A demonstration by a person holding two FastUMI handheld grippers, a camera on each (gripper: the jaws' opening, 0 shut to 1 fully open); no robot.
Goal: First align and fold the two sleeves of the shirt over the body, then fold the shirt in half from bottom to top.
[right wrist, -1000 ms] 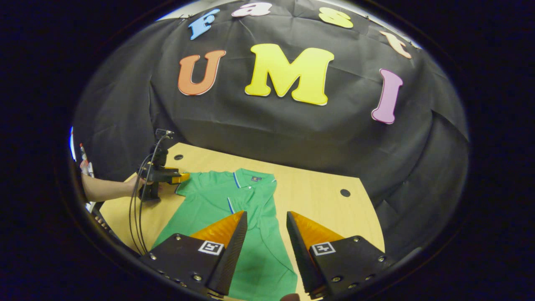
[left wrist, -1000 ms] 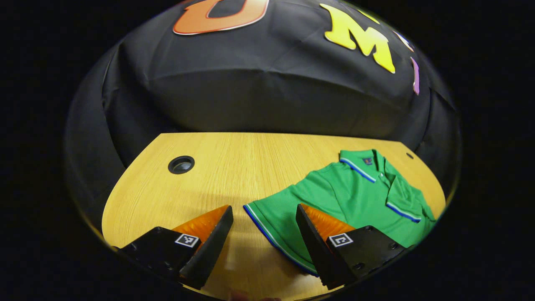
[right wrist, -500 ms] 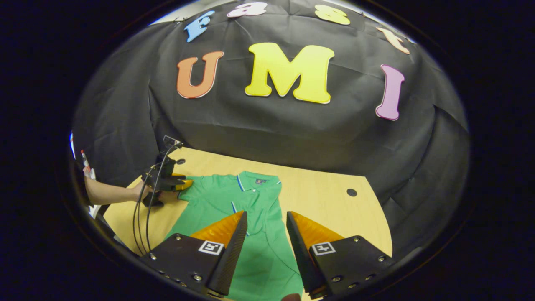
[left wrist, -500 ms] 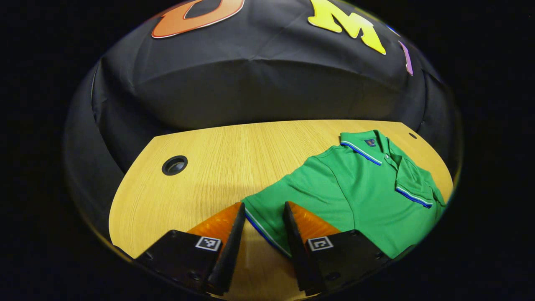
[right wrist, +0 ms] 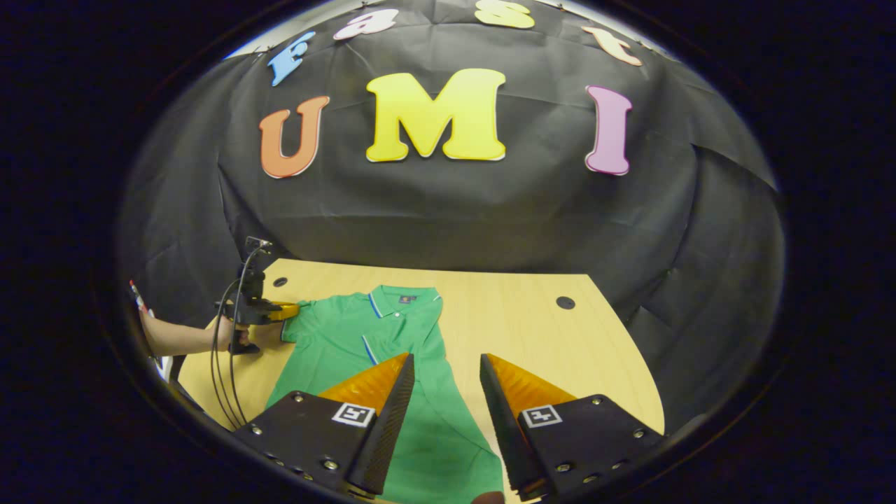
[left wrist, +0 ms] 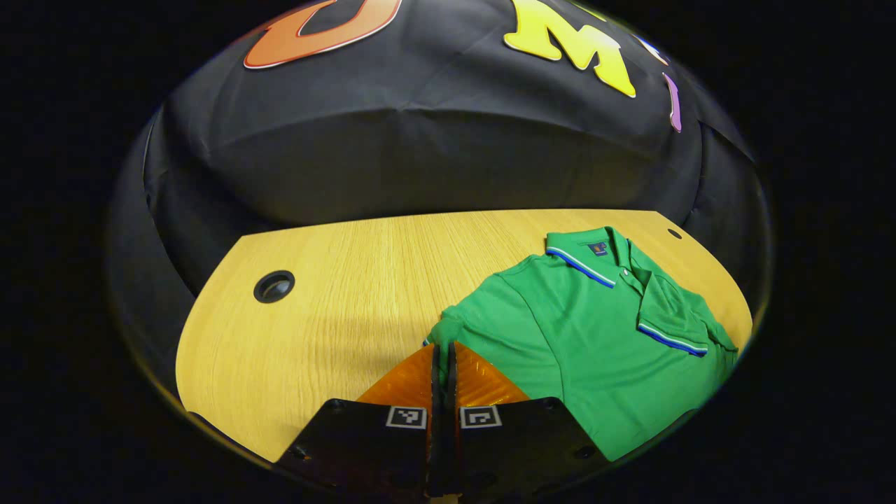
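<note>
Here, in the left gripper view, the left gripper [left wrist: 443, 364] is seen with its two fingers drawn together on the cuff of the left sleeve [left wrist: 448, 329], the green fabric being bunched and pinched right at the fingertips. The sleeve end appears to be taken at its outer edge so that it can be carried across and laid flat over the body; this is judged to be the second sleeve fold, since the right sleeve [left wrist: 668, 318] is already lying turned in over the chest, its striped cuff resting on the green cloth. The shirt [left wrist: 595, 336] is spread face up on the wooden table [left wrist: 336, 280], with the collar [left wrist: 588, 248] at the far side and the hem toward the near edge. From the pinched cuff the body of the shirt extends away to the right and farther off in that view. In the right gripper view, the right gripper [right wrist: 446, 392] is held above the lower body of the shirt with its fingers parted and nothing between them, apparently kept free and ready over the cloth for the later bottom-to-top fold. Farther off in that same view, at the far left edge of the table, the left gripper is seen at the sleeve, held by a hand [right wrist: 227, 334] with cables [right wrist: 225, 378] trailing down from it.
</note>
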